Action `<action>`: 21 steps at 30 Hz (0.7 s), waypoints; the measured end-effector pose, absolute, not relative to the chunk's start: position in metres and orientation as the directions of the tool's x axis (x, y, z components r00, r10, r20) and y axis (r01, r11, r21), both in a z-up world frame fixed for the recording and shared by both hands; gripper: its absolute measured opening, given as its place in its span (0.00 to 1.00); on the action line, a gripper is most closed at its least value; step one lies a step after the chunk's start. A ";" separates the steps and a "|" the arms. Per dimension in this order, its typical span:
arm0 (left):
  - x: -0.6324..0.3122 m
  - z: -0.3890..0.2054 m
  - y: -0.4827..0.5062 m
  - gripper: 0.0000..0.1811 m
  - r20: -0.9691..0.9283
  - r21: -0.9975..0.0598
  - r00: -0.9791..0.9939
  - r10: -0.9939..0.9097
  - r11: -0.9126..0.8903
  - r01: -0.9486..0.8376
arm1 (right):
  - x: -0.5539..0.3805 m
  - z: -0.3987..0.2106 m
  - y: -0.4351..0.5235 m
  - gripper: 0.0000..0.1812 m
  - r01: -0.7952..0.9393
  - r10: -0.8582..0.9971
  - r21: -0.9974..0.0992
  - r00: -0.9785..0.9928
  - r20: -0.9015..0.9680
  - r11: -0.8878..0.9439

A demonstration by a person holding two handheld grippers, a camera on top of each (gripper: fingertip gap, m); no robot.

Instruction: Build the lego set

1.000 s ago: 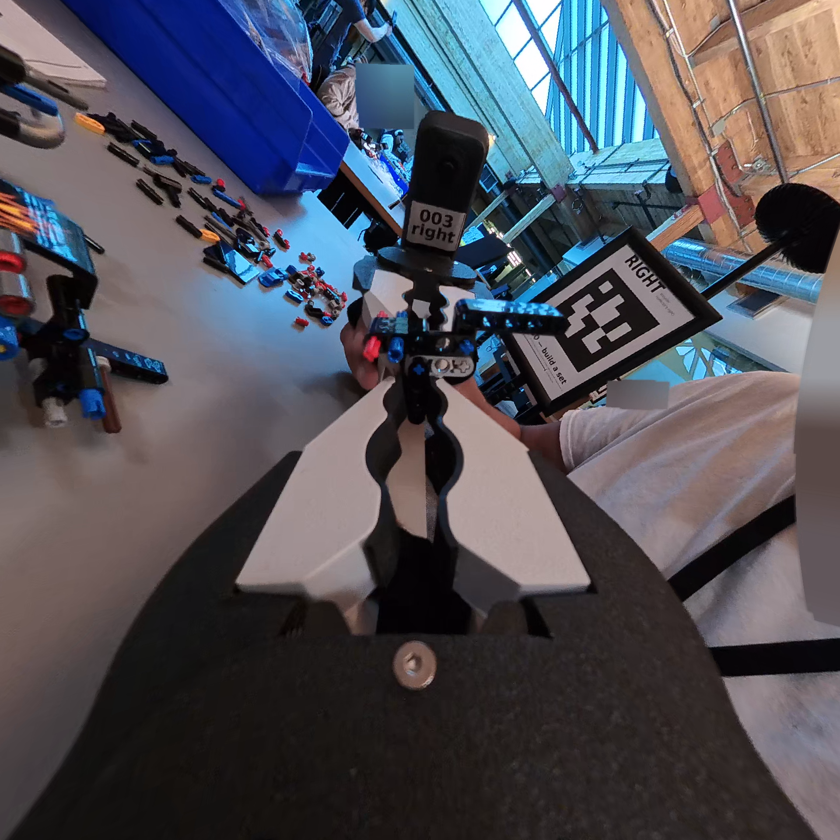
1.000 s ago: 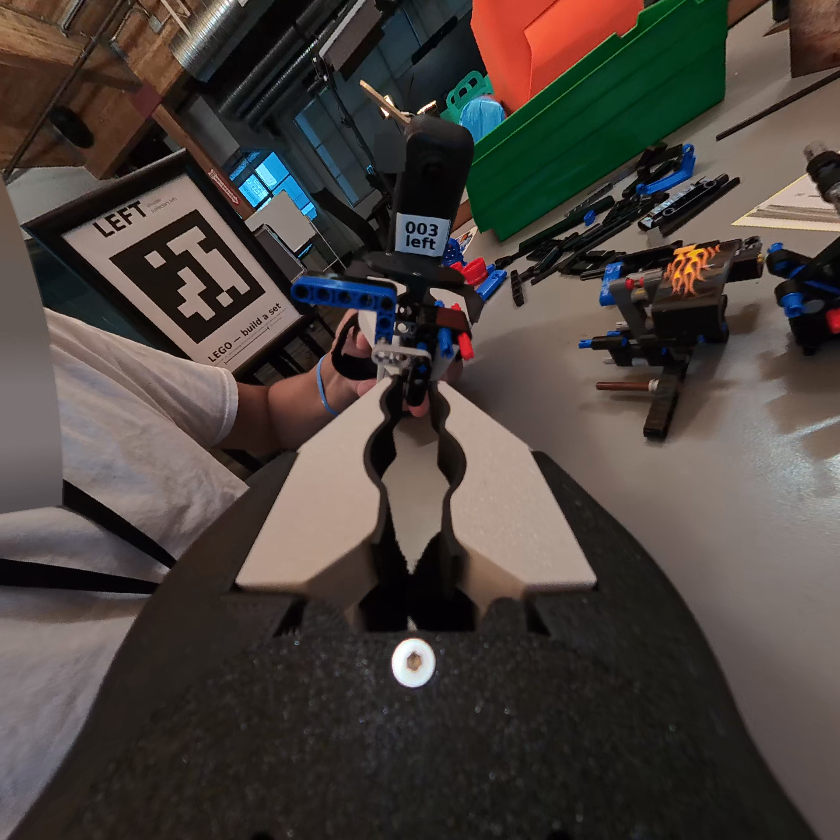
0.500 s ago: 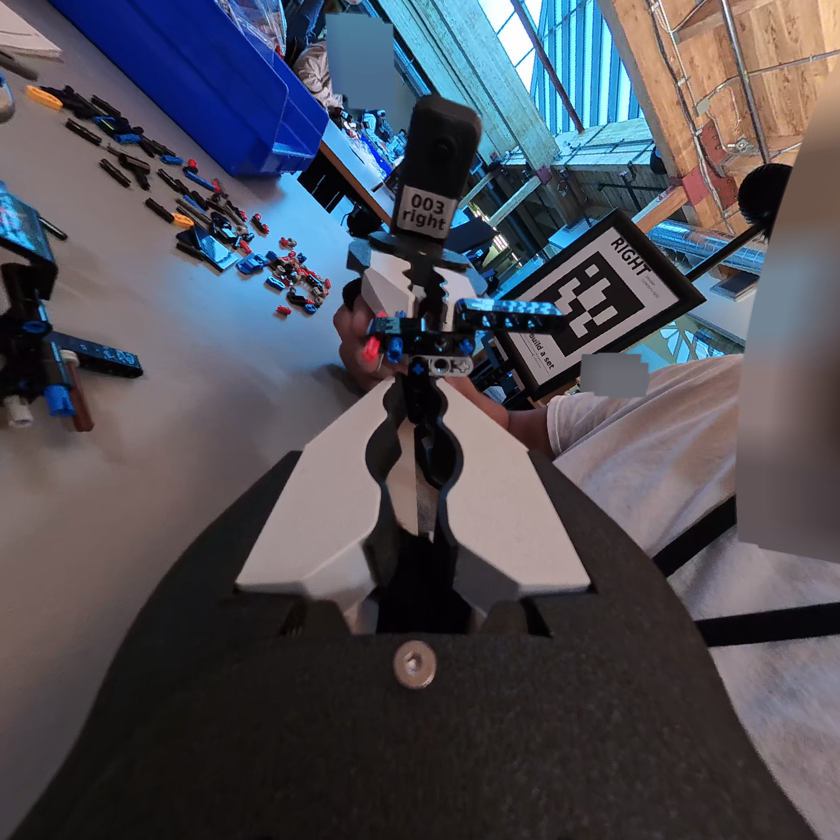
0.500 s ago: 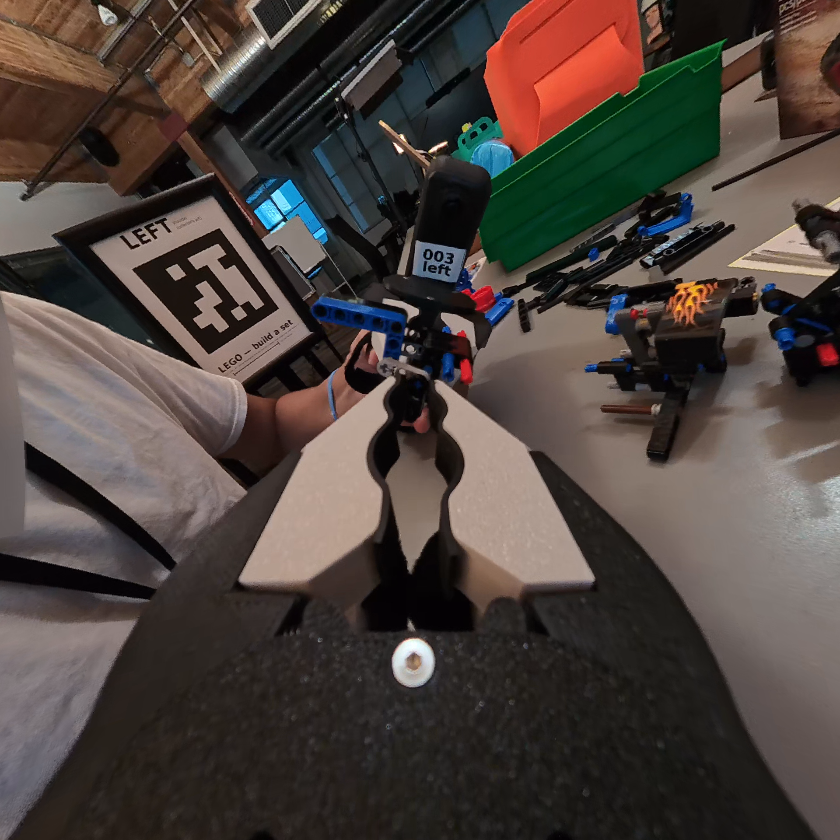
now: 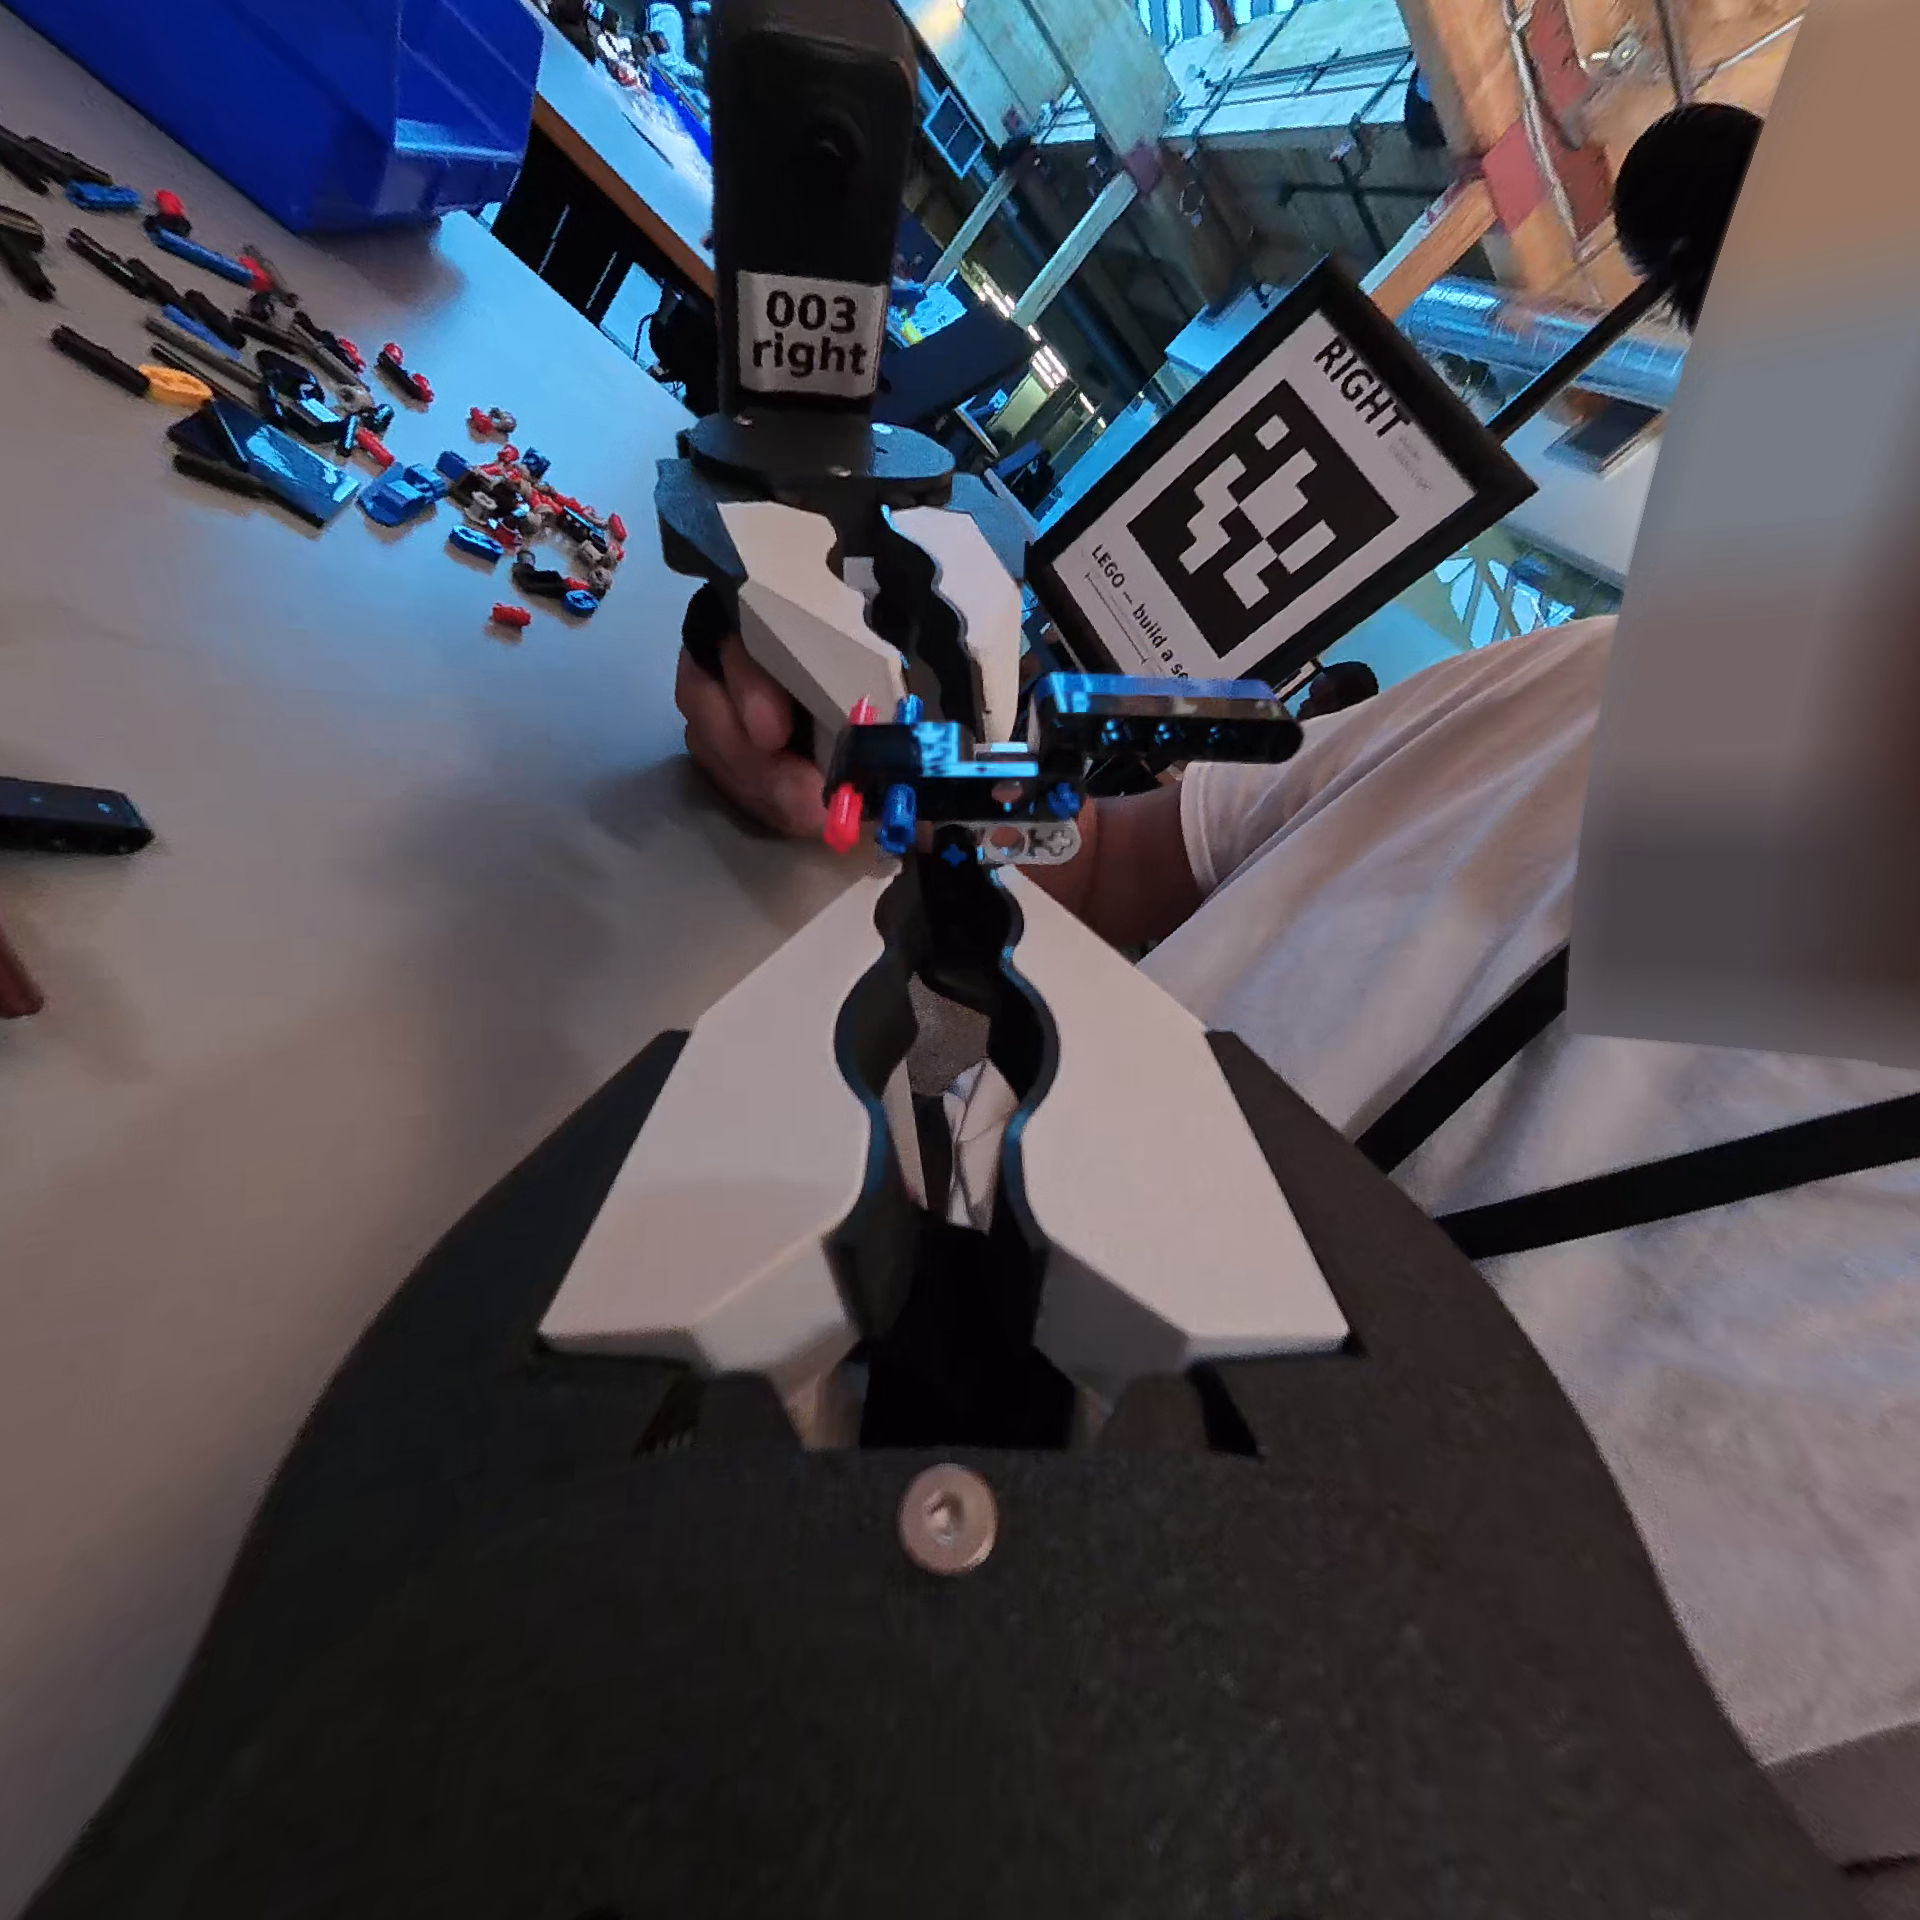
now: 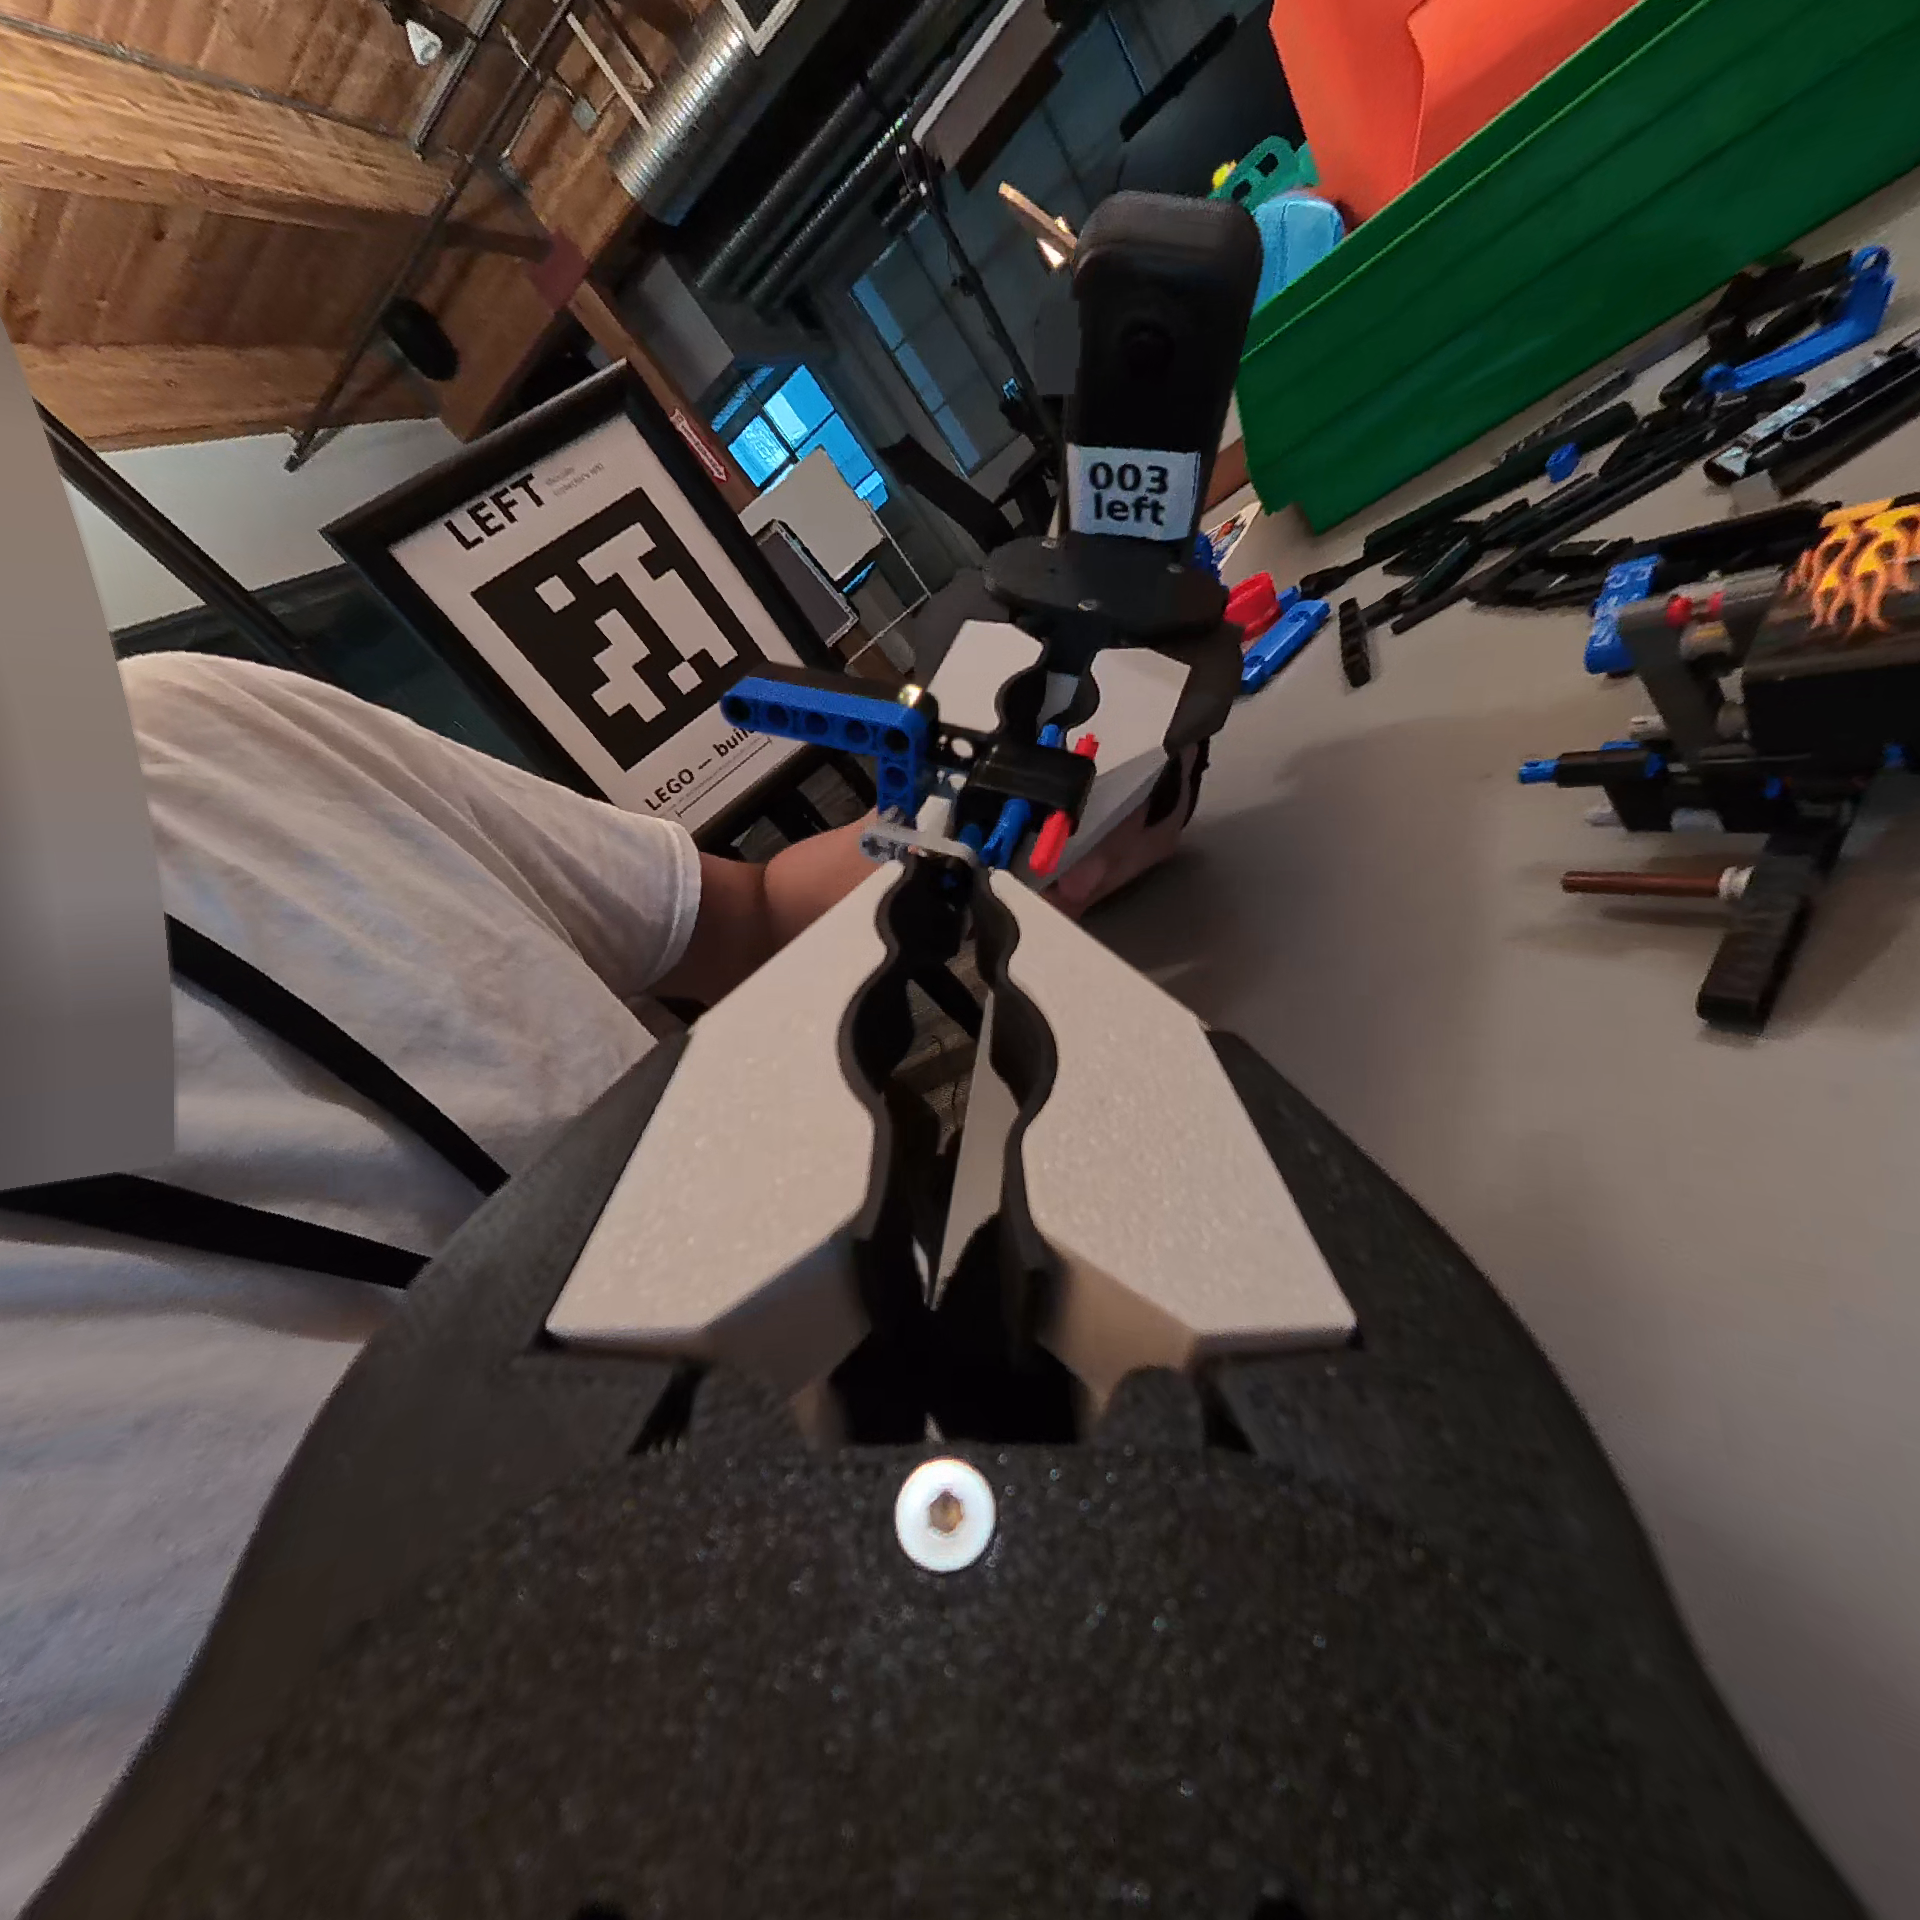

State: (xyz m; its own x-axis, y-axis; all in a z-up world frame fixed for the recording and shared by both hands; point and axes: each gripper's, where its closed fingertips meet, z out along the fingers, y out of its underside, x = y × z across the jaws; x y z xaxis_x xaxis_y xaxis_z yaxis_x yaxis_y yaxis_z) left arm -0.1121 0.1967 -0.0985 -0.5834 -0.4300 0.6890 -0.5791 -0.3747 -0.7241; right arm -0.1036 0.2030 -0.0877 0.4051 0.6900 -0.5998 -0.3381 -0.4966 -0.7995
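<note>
between our two grippers the way is blocked: the small lego assembly (image 5: 966,774) fills the gap where the left gripper (image 5: 948,883) and the right gripper (image 6: 940,878) meet nose to nose, its blue angled beam (image 6: 831,727) jutting toward the body side. below and beside it the grey table (image 5: 312,935) lies bare, so we see room to pass there. farther out, scattered small parts (image 5: 499,509) and a blue bin (image 5: 312,114) crowd one end; the flame-marked model (image 6: 1766,707), long black beams (image 6: 1507,561) and a green bin (image 6: 1558,281) crowd the other.
</note>
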 end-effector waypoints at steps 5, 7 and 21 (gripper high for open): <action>-0.112 -0.104 0.197 0.03 0.672 -0.737 -0.577 -0.463 -0.342 -0.584 | -0.104 -0.092 0.205 0.04 -0.323 0.680 -0.796 0.414 -0.605 -0.512; -0.114 -0.107 0.197 0.03 0.659 -0.746 -0.579 -0.480 -0.315 -0.587 | -0.105 -0.096 0.204 0.04 -0.306 0.672 -0.790 0.415 -0.613 -0.531; -0.123 -0.109 0.184 0.04 0.540 -0.825 -0.680 -0.496 -0.152 -0.544 | -0.113 -0.096 0.194 0.04 -0.287 0.662 -0.718 0.277 -0.696 -0.635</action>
